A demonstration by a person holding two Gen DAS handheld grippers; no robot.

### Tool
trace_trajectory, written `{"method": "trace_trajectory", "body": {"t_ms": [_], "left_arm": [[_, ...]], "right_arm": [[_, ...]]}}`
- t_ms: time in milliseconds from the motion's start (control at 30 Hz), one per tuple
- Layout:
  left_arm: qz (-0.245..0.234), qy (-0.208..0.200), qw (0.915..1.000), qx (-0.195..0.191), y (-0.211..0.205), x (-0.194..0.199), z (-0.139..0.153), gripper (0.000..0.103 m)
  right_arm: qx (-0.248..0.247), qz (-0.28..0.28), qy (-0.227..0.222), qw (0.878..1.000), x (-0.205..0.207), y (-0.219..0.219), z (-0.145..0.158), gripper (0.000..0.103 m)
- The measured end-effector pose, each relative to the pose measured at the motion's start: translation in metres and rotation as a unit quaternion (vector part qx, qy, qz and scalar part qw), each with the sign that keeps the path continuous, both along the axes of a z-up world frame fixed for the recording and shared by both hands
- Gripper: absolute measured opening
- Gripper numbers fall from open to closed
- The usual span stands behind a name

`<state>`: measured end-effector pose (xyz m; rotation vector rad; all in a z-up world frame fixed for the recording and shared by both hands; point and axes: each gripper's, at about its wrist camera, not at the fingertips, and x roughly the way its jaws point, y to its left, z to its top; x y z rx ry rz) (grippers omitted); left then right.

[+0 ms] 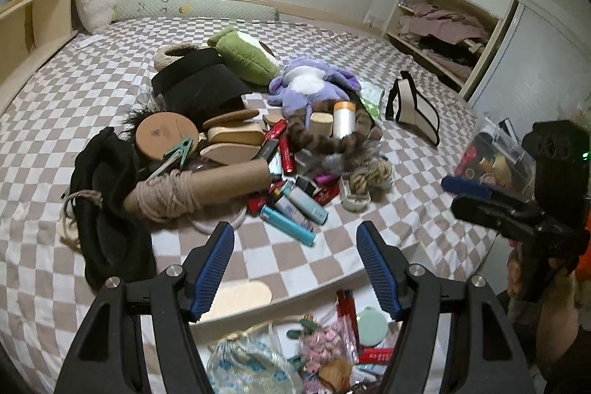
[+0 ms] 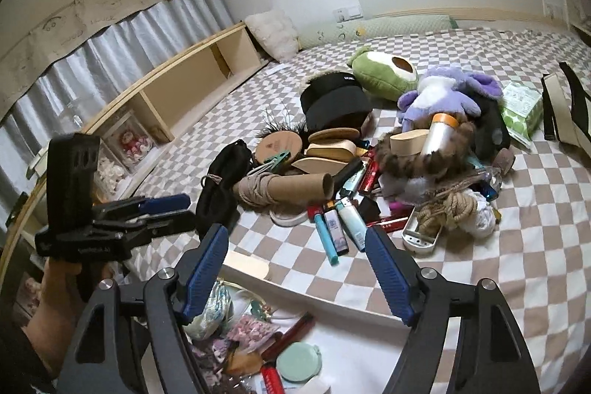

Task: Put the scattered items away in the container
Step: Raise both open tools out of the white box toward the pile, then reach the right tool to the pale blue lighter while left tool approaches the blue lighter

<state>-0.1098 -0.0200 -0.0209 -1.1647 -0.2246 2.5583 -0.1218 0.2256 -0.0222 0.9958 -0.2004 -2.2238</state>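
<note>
Both grippers, left gripper (image 1: 295,261) and right gripper (image 2: 295,263), are hovering spread open, empty. We are approaching the near lighters (image 1: 293,209) singly, keeping the container (image 2: 332,301) just below.

Both wrist cameras look forward and down along our open fingers from the bed's near edge. Both face the pile (image 1: 236,150) on the checkered bedspread (image 2: 517,246), fairly near. Each catches the other gripper: right gripper (image 1: 469,194), left gripper (image 2: 166,209).

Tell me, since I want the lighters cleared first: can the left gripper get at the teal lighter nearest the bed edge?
Probably yes. The left gripper is open and empty, and the teal lighter lies flat on the bedsheet just ahead of its fingers, with nothing between them. Neighbouring lighters crowd its far side.
</note>
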Motion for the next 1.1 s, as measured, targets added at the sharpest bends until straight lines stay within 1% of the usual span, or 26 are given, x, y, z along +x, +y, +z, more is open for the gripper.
{"method": "trace_trajectory", "body": {"t_ms": [100, 200, 267, 300, 333, 367, 400, 467, 567, 633, 767, 833, 933, 1100], "left_arm": [[-0.002, 0.000, 1.0000, -0.005, -0.003, -0.010, 0.001, 0.068], [-0.004, -0.008, 0.9999, -0.012, -0.006, -0.019, -0.001, 0.068], [-0.006, -0.021, 0.9997, -0.012, -0.005, -0.025, -0.009, 0.068], [-0.006, -0.027, 0.9995, -0.011, -0.004, -0.028, -0.013, 0.067], [-0.007, -0.034, 0.9993, -0.011, -0.003, -0.031, -0.018, 0.067], [-0.008, -0.041, 0.9991, -0.011, -0.002, -0.034, -0.022, 0.063], [-0.008, -0.047, 0.9988, -0.011, 0.000, -0.037, -0.027, 0.055], [-0.009, -0.061, 0.9981, -0.011, 0.002, -0.043, -0.035, 0.051], [-0.011, -0.080, 0.9966, -0.010, 0.006, -0.052, -0.049, 0.051], [-0.013, -0.093, 0.9955, -0.010, 0.009, -0.057, -0.058, 0.051], [-0.017, -0.120, 0.9926, -0.011, 0.019, -0.066, -0.075, 0.051], [-0.020, -0.135, 0.9906, -0.010, 0.025, -0.071, -0.084, 0.051], [-0.026, -0.160, 0.9866, -0.011, 0.036, -0.080, -0.099, 0.051], [-0.035, -0.188, 0.9808, -0.037, 0.058, -0.094, -0.118, 0.051]], "right_arm": [[-0.003, -0.007, -0.026, 1.000, -0.013, 0.003, -0.002, 0.077], [0.010, -0.011, -0.024, 1.000, -0.022, 0.001, -0.003, 0.078], [0.015, -0.008, -0.012, 1.000, -0.026, -0.002, -0.003, 0.084], [0.016, -0.006, -0.005, 1.000, -0.028, -0.004, -0.003, 0.092], [0.018, -0.005, 0.002, 1.000, -0.029, -0.005, -0.004, 0.103], [0.021, -0.005, 0.009, 1.000, -0.030, -0.007, -0.004, 0.103], [0.028, -0.002, 0.016, 0.999, -0.032, -0.010, -0.005, 0.103], [0.038, 0.006, 0.020, 0.999, -0.036, -0.016, -0.009, 0.103], [0.047, 0.025, 0.020, 0.998, -0.041, -0.025, -0.016, 0.103], [0.064, 0.034, 0.024, 0.997, -0.043, -0.032, -0.023, 0.103], [0.097, 0.038, 0.007, 0.995, -0.052, -0.037, -0.035, 0.103], [0.110, 0.030, -0.007, 0.993, -0.057, -0.035, -0.040, 0.103], [0.111, 0.009, -0.033, 0.993, -0.064, -0.022, -0.047, 0.103], [0.111, -0.026, -0.054, 0.992, -0.066, -0.002, -0.055, 0.103]]}}
